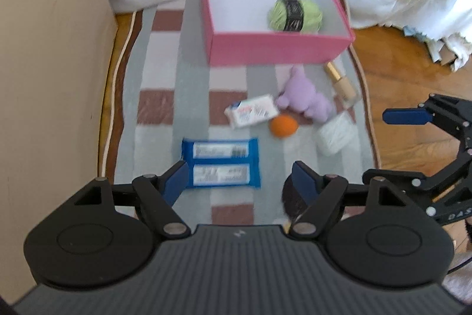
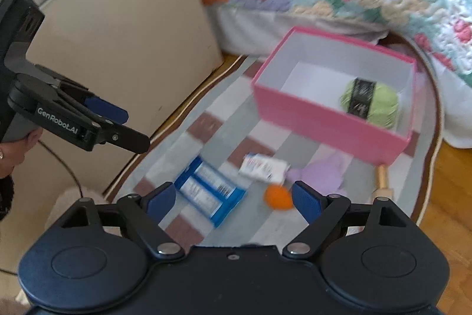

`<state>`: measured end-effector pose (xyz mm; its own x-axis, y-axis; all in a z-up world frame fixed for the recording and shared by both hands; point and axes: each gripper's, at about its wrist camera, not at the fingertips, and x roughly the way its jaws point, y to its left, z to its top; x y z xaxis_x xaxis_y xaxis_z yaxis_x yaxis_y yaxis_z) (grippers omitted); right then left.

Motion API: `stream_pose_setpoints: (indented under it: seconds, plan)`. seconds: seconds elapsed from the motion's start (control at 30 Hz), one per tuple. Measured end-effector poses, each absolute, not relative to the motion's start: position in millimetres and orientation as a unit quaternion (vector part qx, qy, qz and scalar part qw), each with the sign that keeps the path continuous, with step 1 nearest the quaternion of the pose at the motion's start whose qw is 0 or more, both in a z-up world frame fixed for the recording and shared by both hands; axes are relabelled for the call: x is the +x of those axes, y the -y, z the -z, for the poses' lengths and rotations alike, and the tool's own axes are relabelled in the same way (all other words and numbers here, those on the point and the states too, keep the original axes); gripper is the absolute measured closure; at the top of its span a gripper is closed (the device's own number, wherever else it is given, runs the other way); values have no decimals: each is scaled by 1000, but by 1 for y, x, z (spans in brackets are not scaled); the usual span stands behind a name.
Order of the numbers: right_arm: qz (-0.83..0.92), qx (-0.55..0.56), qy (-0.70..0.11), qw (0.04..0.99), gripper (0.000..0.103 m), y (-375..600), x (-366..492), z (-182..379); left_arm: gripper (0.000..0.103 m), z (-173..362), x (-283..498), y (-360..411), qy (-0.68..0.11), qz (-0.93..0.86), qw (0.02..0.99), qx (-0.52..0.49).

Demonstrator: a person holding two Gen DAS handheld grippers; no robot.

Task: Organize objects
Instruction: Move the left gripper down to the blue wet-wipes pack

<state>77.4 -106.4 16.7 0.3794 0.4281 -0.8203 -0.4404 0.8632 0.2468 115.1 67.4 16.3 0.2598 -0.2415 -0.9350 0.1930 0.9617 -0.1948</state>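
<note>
One item, the green yarn ball (image 1: 295, 14), sits in the pink box (image 1: 277, 47); blue packet (image 1: 220, 163), white pack (image 1: 252, 111), orange ball (image 1: 283, 125), purple plush (image 1: 303, 96), bottle (image 1: 342, 81) wait on the rug (image 1: 165, 78); my left jaws (image 1: 239, 182) and right jaws (image 2: 233, 200) wide, empty.

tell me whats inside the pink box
One green yarn ball with a dark label sits in the pink box; the rest of the visible white floor is bare. The near wall hides a strip of floor.
</note>
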Motion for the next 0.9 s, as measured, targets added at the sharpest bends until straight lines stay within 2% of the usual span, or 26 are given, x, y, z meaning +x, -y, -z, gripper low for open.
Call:
stream_pose_setpoints:
  seconds: [0.13, 0.33, 0.53, 0.73, 0.9]
  plan:
    - [-280, -2, -503, 818, 14, 93, 68, -3, 20, 1, 104, -75, -594, 151, 789, -30]
    - [-302, -6, -505, 808, 14, 80, 59, 34, 18, 27, 106, -74, -572, 149, 807, -7]
    - [-295, 17, -495, 817, 15, 77, 60, 82, 17, 70, 128, -72, -560, 132, 818, -3]
    - [-275, 37, -503, 819, 16, 71, 68, 122, 20, 123, 146, -77, -588, 91, 803, -32]
    - [-261, 50, -522, 811, 17, 69, 76, 143, 20, 147, 147, -85, -598, 74, 796, -55]
